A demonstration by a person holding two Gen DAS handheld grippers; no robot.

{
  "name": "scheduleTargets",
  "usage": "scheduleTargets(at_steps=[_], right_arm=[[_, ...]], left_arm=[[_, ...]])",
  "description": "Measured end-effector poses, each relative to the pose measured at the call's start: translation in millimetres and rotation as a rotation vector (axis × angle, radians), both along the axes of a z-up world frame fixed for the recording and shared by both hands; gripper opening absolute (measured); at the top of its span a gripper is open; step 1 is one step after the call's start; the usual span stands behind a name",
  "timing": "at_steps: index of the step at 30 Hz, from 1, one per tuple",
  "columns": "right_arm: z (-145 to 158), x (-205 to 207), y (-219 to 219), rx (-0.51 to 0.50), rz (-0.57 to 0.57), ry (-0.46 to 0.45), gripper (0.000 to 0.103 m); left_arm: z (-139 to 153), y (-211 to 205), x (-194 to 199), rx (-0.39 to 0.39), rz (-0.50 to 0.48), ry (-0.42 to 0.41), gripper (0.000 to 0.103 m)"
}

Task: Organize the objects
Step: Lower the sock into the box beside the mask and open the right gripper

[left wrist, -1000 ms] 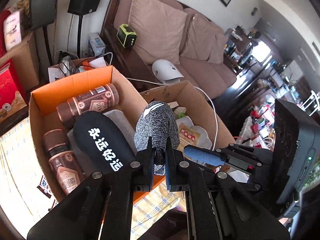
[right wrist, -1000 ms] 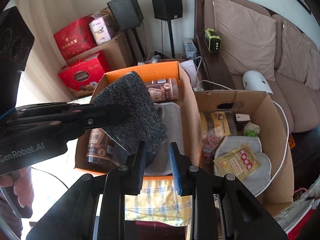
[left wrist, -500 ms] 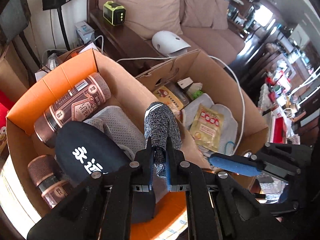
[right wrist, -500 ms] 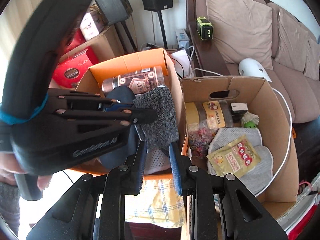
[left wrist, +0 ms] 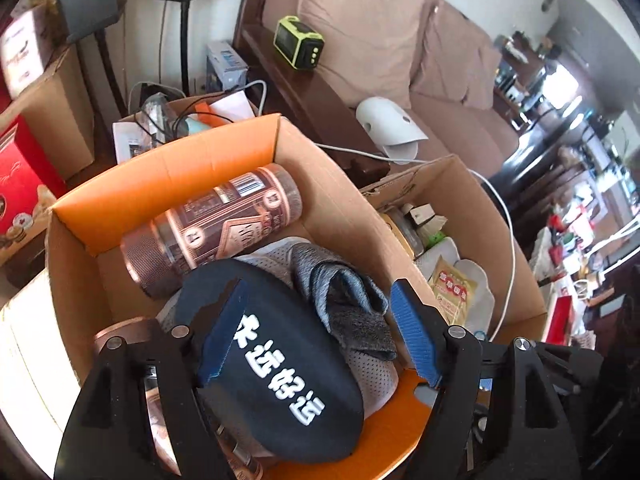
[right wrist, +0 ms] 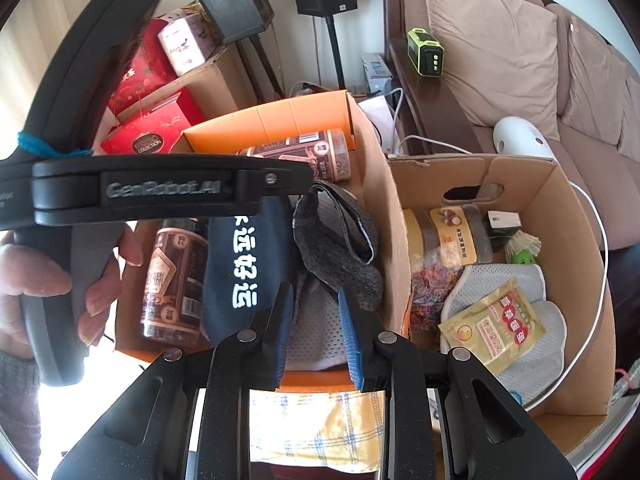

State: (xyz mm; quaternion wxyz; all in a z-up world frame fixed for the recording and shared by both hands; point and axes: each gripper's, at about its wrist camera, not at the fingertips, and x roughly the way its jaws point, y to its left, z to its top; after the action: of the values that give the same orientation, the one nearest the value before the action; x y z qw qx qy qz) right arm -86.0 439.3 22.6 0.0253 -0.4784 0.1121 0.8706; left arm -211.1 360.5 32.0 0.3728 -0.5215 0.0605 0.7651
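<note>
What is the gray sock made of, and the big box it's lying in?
The gray sock looks like soft knitted fabric: speckled, fuzzy, and crumpled into folds. The box looks like cardboard, plain matte brown with an orange lining and creased flaps.

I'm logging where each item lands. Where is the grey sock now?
In both wrist views the grey sock lies crumpled inside the orange-lined box, on the mesh fabric, right of the black insole, near the wall shared with the brown box.
</note>
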Motion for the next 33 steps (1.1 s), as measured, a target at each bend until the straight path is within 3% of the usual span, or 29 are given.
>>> scheduleTargets(at_steps=[4, 7, 9, 13, 14, 15, 17, 22, 25, 33], right_arm=[[3.4, -1.1, -5.3, 0.001, 0.005, 0.010, 0.026], [6.7, -0.1, -13.4, -0.004, 0.014, 0.020, 0.034], [9.0, 0.3, -19.9, -0.005, 0.020, 0.029, 0.050], [13.4, -1.5, -32.3, -0.007, 0.030, 0.045, 0.065], [14.6, -2.3, -35.9, -0.005, 0.031, 0.045, 0.073], [15.8, -3.2, -39.1, -0.004, 0.032, 0.048, 0.082], [18.7, -4.4, -44.6, -0.001, 0.029, 0.057, 0.084], [23.6, -8.4, -56.4, 0.012, 0.031, 0.056, 0.092], [27.0, -10.7, -63.8, 0.015, 0.034, 0.063, 0.103], [32.5, -13.8, -94.0, 0.070, 0.053, 0.083, 0.102]], left_arm=[[13.9, -28.3, 6.7, 0.029, 0.015, -0.002, 0.073], [25.4, -50.0, 15.2, 0.039, 0.037, 0.026, 0.078], [31.9, -65.5, 19.8, 0.048, 0.057, 0.040, 0.087], [39.7, -97.4, 24.2, 0.076, 0.075, 0.025, 0.088], [41.2, -105.1, 25.4, 0.076, 0.085, 0.031, 0.089], [42.3, -112.4, 26.8, 0.076, 0.095, 0.037, 0.097], [44.7, -125.8, 29.0, 0.078, 0.116, 0.054, 0.102], [46.0, -158.1, 39.1, 0.058, 0.159, 0.091, 0.102], [45.5, -174.8, 44.6, 0.033, 0.180, 0.123, 0.102], [38.0, -213.4, 64.3, 0.004, 0.218, 0.177, 0.103]])
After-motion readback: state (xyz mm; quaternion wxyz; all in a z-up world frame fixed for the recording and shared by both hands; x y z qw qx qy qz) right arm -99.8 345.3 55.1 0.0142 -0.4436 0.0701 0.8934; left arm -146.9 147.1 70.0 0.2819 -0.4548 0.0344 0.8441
